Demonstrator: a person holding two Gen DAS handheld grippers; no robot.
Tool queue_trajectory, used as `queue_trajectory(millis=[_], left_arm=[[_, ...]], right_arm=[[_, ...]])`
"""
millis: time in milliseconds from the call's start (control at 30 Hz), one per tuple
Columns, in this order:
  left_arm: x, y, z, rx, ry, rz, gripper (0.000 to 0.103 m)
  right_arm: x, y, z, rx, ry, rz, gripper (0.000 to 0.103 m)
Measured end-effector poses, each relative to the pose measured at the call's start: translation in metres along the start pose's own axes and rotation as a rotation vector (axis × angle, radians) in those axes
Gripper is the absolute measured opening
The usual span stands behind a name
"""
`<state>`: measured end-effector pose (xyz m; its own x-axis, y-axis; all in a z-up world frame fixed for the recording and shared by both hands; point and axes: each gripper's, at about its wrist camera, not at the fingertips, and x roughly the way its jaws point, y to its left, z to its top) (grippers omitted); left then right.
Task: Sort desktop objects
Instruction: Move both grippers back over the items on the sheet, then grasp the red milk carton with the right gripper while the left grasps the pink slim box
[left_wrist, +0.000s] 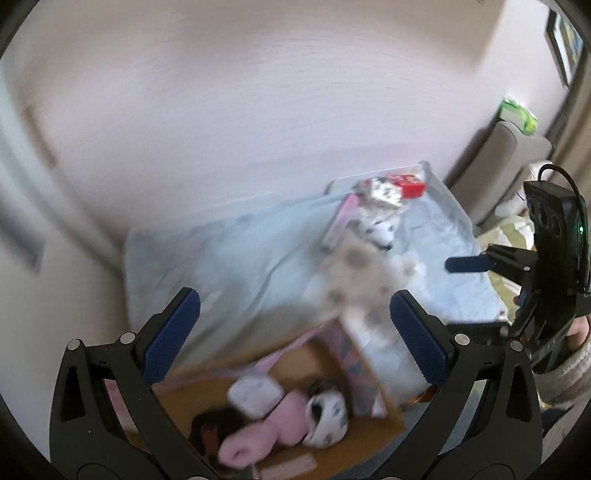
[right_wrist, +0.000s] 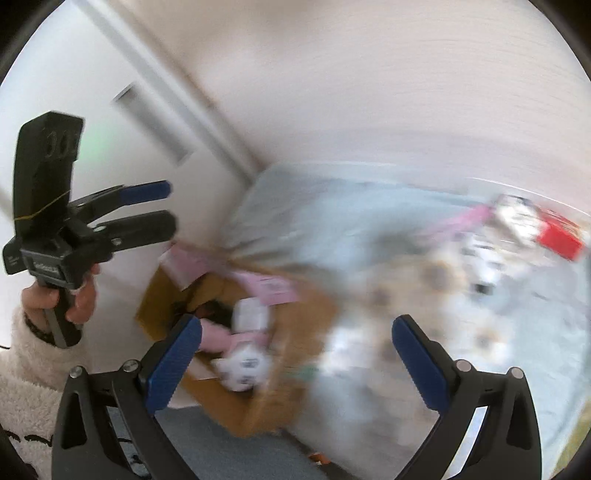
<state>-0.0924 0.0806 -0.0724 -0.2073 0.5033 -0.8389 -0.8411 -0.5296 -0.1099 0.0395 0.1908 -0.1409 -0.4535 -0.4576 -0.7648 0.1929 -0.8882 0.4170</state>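
Both views are blurred by motion. A brown cardboard box (left_wrist: 325, 362) with pink flaps stands against a table under a pale blue cloth (left_wrist: 229, 251). In the box lie a pink plush (left_wrist: 258, 432) and a white spotted ball (left_wrist: 328, 417); they also show in the right wrist view, the plush (right_wrist: 218, 336) and the ball (right_wrist: 245, 367). A spotted plush dog (left_wrist: 369, 258) lies on the cloth by the box. My left gripper (left_wrist: 295, 339) is open and empty above the box. My right gripper (right_wrist: 295, 365) is open and empty above the box edge.
A clear bin (left_wrist: 424, 173) at the table's far end holds a red pack (left_wrist: 410, 184) and a patterned packet (left_wrist: 384, 192). A wall lies behind the table. A beige chair (left_wrist: 506, 162) stands to the right. The other gripper shows in each view (left_wrist: 469, 264) (right_wrist: 147, 210).
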Motion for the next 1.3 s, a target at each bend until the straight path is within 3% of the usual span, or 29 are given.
queue_trajectory(millis=[200, 300, 400, 533, 733, 967, 1100, 1300], left_arm=[[0.07, -0.043, 0.06, 0.054, 0.024, -0.044, 0.103], [0.12, -0.063, 0.081, 0.092, 0.055, -0.025, 0.103], [0.173, -0.08, 0.091, 0.156, 0.097, 0.013, 0.101], [0.225, -0.087, 0.096, 0.2, 0.155, 0.027, 0.093], [0.268, -0.077, 0.098, 0.172, 0.191, 0.034, 0.093], [0.293, -0.071, 0.088, 0.161, 0.254, 0.027, 0.086], [0.293, -0.071, 0.087, 0.165, 0.247, 0.024, 0.085], [0.296, -0.073, 0.087, 0.221, 0.252, 0.057, 0.072]], right_arm=[[-0.047, -0.093, 0.019, 0.16, -0.099, -0.251, 0.103], [-0.055, -0.133, 0.032, 0.175, -0.135, -0.382, 0.103], [-0.044, -0.167, 0.045, 0.185, -0.129, -0.441, 0.103], [-0.007, -0.208, 0.063, 0.197, -0.082, -0.473, 0.103], [0.04, -0.248, 0.079, 0.217, -0.044, -0.482, 0.103], [0.058, -0.273, 0.077, 0.27, -0.036, -0.443, 0.103], [0.053, -0.271, 0.077, 0.247, -0.042, -0.43, 0.103], [0.053, -0.292, 0.073, 0.308, -0.022, -0.41, 0.103]])
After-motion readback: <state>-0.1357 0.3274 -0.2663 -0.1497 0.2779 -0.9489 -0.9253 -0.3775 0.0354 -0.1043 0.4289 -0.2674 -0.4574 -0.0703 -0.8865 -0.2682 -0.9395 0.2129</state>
